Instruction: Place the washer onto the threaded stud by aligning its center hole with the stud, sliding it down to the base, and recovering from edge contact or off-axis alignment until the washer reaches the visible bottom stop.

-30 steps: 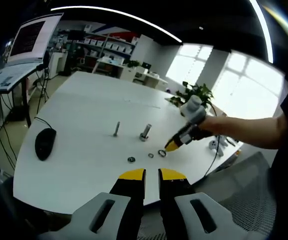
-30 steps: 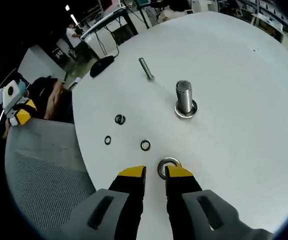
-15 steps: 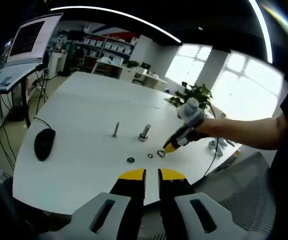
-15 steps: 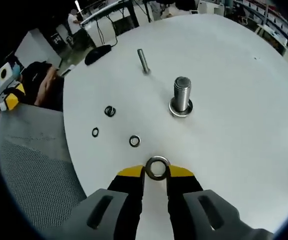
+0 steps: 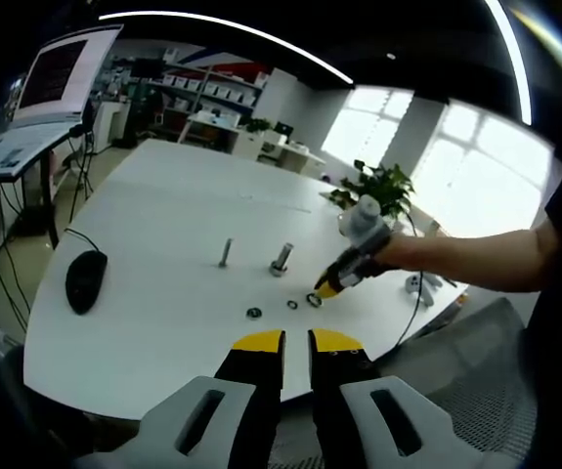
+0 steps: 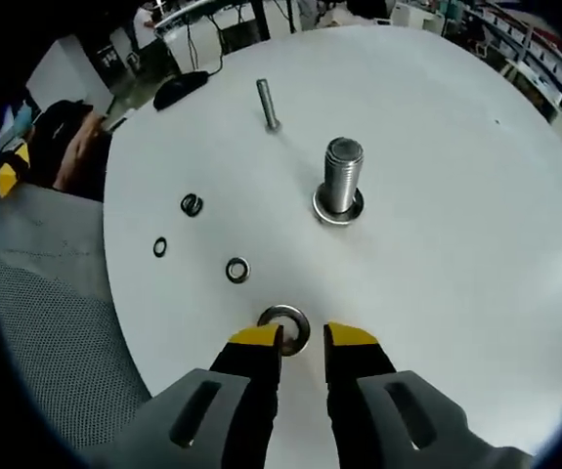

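Looking along my right tongs (image 6: 303, 337), I see the yellow tips parted by a narrow gap and holding nothing. The washer (image 6: 284, 328) lies flat on the white tabletop (image 6: 476, 234), just ahead of the left tip and touching or nearly touching it; I cannot tell which. It sits a little to the left of the gap rather than in it. Straight beyond it stands the large threaded stud (image 6: 340, 179), upright, with a washer-like flange at its base. A thinner bolt (image 6: 266, 104) stands farther off, to the left of the stud. Three small rings lie to the left of the tips: a small washer (image 6: 237, 269) nearest, a dark ring (image 6: 160, 246) farther left, and a spring washer (image 6: 192, 204) beyond those.

In the left gripper view, my left tongs (image 5: 296, 341) hover off the near edge of the tabletop, tips almost together with a thin slit between, gripping nothing. Well ahead of them, the right tongs (image 5: 325, 289) come in from the right on a person's forearm (image 5: 476, 262), tips down at the washer (image 5: 314, 299). A black mouse (image 5: 84, 280) lies far to the left.
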Available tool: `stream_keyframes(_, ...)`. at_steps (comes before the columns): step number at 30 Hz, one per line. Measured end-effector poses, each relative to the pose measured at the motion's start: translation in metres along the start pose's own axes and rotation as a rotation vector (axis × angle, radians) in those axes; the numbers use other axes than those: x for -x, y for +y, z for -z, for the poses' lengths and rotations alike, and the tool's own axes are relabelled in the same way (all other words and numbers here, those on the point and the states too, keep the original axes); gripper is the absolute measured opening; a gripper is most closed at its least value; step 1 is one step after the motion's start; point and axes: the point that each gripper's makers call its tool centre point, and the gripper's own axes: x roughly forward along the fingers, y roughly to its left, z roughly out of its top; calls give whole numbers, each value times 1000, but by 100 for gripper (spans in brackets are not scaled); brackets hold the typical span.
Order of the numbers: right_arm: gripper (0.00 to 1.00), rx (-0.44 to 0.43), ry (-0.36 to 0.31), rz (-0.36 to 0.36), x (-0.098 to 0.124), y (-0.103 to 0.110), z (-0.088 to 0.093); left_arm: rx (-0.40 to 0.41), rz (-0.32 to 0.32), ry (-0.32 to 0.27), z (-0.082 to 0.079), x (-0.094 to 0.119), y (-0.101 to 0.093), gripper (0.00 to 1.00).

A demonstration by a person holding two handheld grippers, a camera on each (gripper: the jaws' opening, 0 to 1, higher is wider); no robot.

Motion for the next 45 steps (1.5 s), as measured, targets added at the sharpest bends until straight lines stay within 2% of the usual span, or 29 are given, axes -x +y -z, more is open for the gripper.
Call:
stream_keyframes(10, 17, 42, 9, 9, -4, -2, 0, 5, -2, -1, 0, 0, 0, 7)
stream_keyframes(12, 16, 70, 8, 29, -4, -3, -1, 5, -2, -3, 0, 0, 0, 7)
stream_keyframes(15, 16, 169, 18, 52, -5, -2, -3, 6, -3, -4, 0, 0, 0, 7)
stream_keyframes(20, 14, 151, 1, 55, -7, -1, -7, 5, -2, 0, 1, 0, 0, 7)
stream_keyframes(24, 8, 190, 5, 65, -8, 4, -9, 6, -2, 5, 1, 0, 0, 7)
stream_keyframes(27, 7, 178, 11, 69, -8, 2, -9, 6, -2, 5, 1, 0, 0, 7)
stream_keyframes(32, 7, 93, -19, 47, -8, 0, -9, 6, -1, 8, 2, 0, 0, 7)
stream_keyframes(45, 6, 31, -44, 2, -4, 7, -5, 6, -2, 11, 2, 0, 0, 7)
